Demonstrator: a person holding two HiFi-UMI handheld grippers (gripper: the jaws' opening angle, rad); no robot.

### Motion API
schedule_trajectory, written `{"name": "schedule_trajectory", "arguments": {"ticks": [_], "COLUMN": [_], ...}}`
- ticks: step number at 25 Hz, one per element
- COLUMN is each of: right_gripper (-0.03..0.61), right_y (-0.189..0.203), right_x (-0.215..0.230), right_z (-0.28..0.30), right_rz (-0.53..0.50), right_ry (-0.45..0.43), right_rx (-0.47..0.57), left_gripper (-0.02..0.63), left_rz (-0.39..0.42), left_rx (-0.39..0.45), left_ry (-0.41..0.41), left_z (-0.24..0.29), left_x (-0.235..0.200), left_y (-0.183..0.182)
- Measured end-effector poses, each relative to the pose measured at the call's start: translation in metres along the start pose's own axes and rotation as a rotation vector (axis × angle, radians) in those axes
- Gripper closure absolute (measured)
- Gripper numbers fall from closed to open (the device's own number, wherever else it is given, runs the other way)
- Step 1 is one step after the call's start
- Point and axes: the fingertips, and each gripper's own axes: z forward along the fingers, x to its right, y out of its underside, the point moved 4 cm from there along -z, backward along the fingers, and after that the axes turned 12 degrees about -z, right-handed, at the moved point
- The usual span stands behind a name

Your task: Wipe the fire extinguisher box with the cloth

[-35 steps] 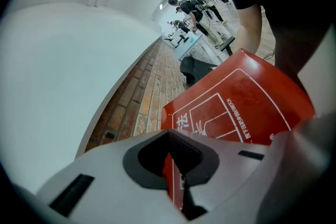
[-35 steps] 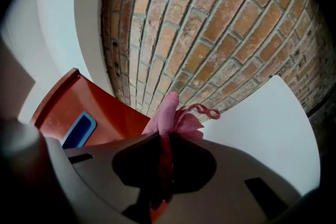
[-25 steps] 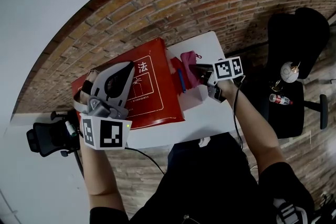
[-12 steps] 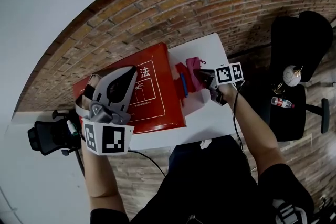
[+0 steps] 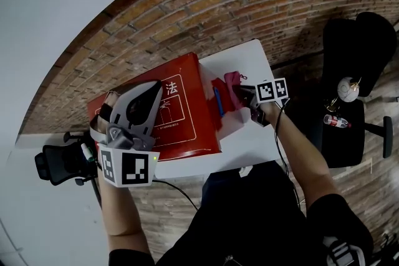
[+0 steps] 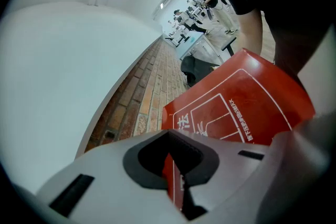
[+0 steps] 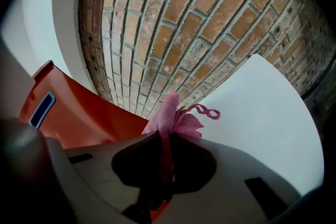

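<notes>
The red fire extinguisher box (image 5: 181, 118) lies on a white table (image 5: 252, 134). My left gripper (image 5: 153, 86) rests on its printed top face, jaws shut with nothing between them. In the left gripper view the left gripper (image 6: 172, 162) has the box (image 6: 236, 102) just beyond its tips. My right gripper (image 5: 240, 92) is at the box's right side, shut on a pink cloth (image 5: 232, 80). In the right gripper view the cloth (image 7: 176, 118) bunches out of the right gripper (image 7: 163, 157), next to the box's red side wall (image 7: 79, 113) with its blue tab (image 7: 42, 109).
A brick floor (image 5: 262, 3) surrounds the table, with a white wall (image 5: 56, 15) at the left. At the right, black chairs (image 5: 355, 40) carry a bottle (image 5: 333, 119) and a round white object (image 5: 346, 89). Another black chair (image 5: 59, 162) stands at the left.
My right gripper has sunk a little with the pink cloth along the box's right side. The left gripper has stayed on the box top.
</notes>
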Motion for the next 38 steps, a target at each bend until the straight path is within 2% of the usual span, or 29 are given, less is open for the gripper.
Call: {"name": "schedule_trajectory", "arguments": {"ticks": [17,32,38], "right_gripper": [0.514,0.514,0.514], "right_y": [0.031,0.051,0.063], "right_x": [0.041,0.073,0.087], "right_z": [0.014,0.03,0.037], "right_rz": [0.038,-0.132,-0.151], "right_ry": [0.073,0.193,0.245], "right_rx": [-0.021,-0.114,-0.169], "left_gripper": [0.587,0.586,0.586], "left_rz": [-0.001,-0.006,-0.005], "left_rx": [-0.001,-0.006,-0.007], "left_ry": [-0.001,-0.005,-0.005], "left_z": [0.0,0.001,0.001], "left_x": [0.0,-0.001,-0.001], "left_y": [-0.001,-0.001,0.0]}}
